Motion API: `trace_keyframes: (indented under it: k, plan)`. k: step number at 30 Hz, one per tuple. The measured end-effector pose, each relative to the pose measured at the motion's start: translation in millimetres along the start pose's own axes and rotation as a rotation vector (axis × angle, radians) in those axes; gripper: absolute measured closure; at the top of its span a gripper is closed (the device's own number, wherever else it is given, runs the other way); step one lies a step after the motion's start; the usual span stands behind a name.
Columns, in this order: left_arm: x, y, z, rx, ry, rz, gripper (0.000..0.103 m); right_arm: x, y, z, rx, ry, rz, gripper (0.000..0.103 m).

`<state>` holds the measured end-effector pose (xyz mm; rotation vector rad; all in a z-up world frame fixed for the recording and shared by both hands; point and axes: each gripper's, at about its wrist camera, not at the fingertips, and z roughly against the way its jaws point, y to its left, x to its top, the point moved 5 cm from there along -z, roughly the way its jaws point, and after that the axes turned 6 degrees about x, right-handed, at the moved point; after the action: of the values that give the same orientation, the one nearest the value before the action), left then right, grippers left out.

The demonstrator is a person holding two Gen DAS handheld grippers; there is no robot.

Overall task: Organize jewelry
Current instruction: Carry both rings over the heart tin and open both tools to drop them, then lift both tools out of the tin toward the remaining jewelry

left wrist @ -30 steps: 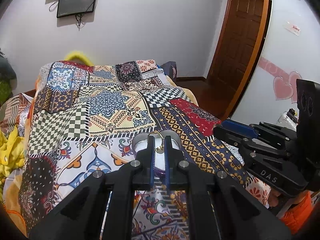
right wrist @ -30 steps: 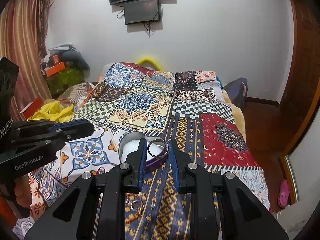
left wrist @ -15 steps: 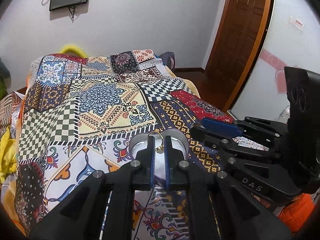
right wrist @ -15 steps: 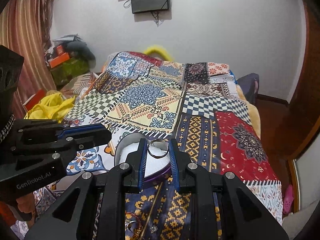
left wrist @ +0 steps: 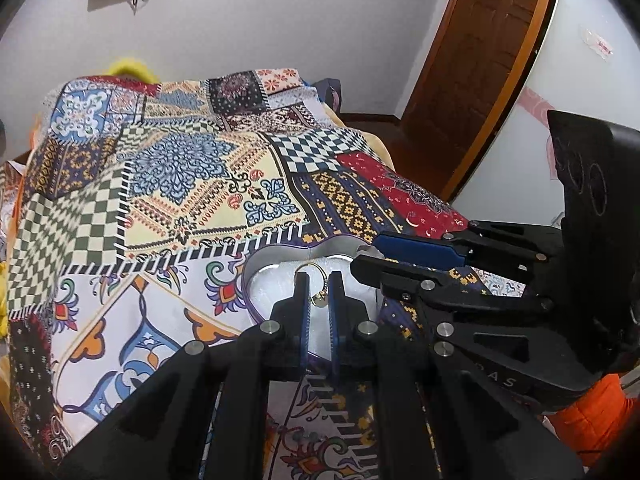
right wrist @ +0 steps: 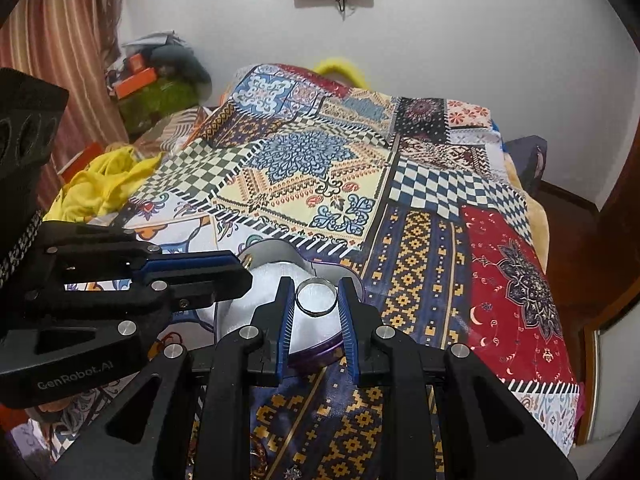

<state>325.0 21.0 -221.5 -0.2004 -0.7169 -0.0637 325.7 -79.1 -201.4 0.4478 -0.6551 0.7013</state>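
Left tongs (left wrist: 319, 280) pinch a thin gold earring (left wrist: 317, 285), right tongs (right wrist: 316, 294) a silver ring (right wrist: 316, 295), crowded over the heart-shaped box (right wrist: 280, 258); a bump could spill either onto the bed (right wrist: 420, 240)

Patchwork bedspread (right wrist: 312, 184), wooden door (left wrist: 476, 60), yellow cloth (right wrist: 108, 180), curtain (right wrist: 60, 48)

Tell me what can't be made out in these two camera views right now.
- Heart-shaped box: near half hidden by the left tool, left wrist view.
- Gold earring: too small for detail.
- Jewelry on the bedspread: mostly hidden under the right tool, which grips a silver ring.
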Motion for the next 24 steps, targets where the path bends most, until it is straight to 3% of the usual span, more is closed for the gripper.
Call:
trace_keyframes:
  k: [11, 24]
  plan:
    - [4, 2, 11, 0.033, -0.027, -0.017, 0.096, 2, -4, -2, 0.009, 0.031, -0.027, 0.082]
    - [3, 10, 50, 0.124, -0.07, -0.031, 0.09, 7, -4, 42, -0.048, -0.042, -0.058, 0.079]
